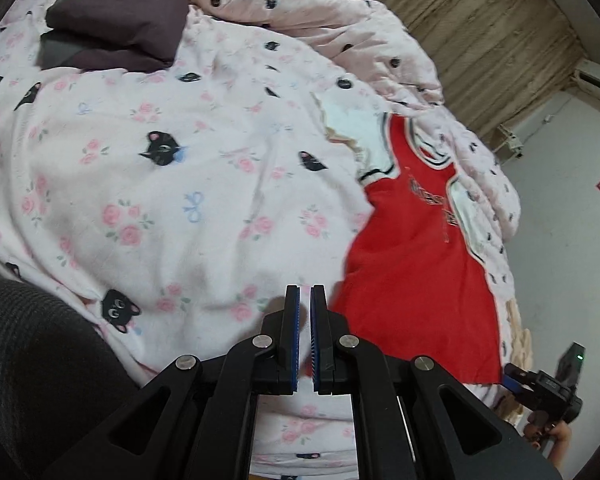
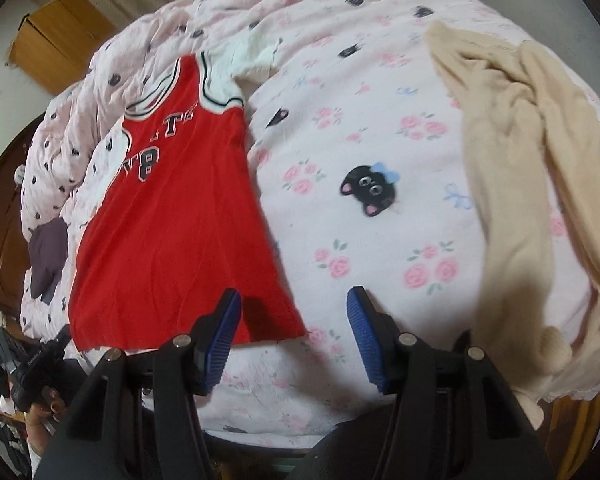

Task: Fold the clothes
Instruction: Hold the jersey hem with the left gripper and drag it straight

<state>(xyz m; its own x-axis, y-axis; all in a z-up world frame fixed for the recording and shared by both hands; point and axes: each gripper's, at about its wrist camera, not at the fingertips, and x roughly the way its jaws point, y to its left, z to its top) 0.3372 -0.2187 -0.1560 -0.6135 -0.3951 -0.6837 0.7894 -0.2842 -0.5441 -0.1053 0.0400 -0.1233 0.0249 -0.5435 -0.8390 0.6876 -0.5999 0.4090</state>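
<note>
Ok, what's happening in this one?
A person is folding clothes on a bed with a gripper in each hand. A red jersey lies spread flat on the floral blanket. The right gripper hangs open over its bottom hem corner, holding nothing. The left gripper is shut and empty. A cream garment waits unfolded.

A red sleeveless jersey (image 2: pixel 172 232) with white-and-black trim, dark lettering and a number 8 lies spread flat on the cat-print bedspread (image 2: pixel 379 208), collar far, hem near, beside a crumpled cream garment (image 2: pixel 515 184).
</note>
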